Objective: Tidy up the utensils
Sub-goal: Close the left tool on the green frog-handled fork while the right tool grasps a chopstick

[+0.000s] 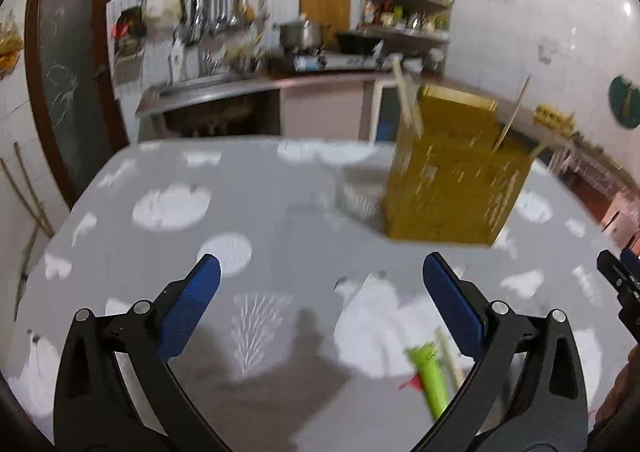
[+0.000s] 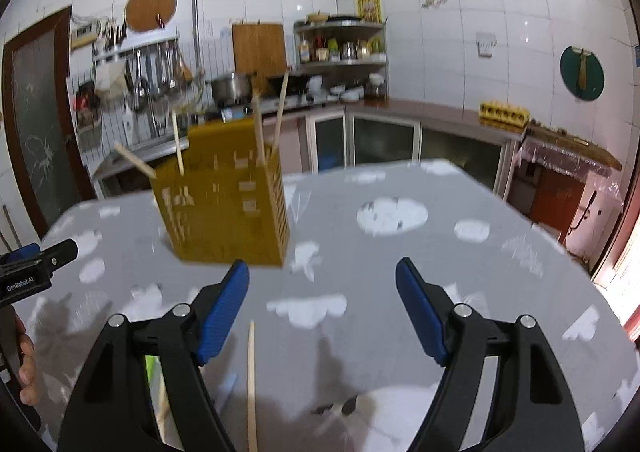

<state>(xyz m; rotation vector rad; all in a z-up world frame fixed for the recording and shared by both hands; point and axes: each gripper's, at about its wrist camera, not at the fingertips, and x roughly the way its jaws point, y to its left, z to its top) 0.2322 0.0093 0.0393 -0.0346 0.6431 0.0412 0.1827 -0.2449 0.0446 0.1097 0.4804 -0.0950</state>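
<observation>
A yellow slotted utensil holder point(image 1: 452, 172) point(image 2: 228, 208) stands on the grey tablecloth with several wooden chopsticks point(image 2: 280, 112) sticking out of it. My left gripper point(image 1: 320, 280) is open above the cloth, nothing between its blue pads. Near its right finger lie a green-handled utensil point(image 1: 430, 376) and a pale chopstick point(image 1: 450, 356). My right gripper point(image 2: 322, 284) is open too, in front of the holder, with a loose chopstick point(image 2: 251, 384) lying on the cloth between and below its fingers. Each gripper shows at the edge of the other's view.
The table point(image 2: 400, 264) wears a grey cloth with white cloud prints. Behind it run a kitchen counter point(image 2: 432, 112) with pots, hanging utensils and a shelf rack. A dark door point(image 1: 68, 92) is at the left. A hand point(image 2: 26, 364) shows at the left edge.
</observation>
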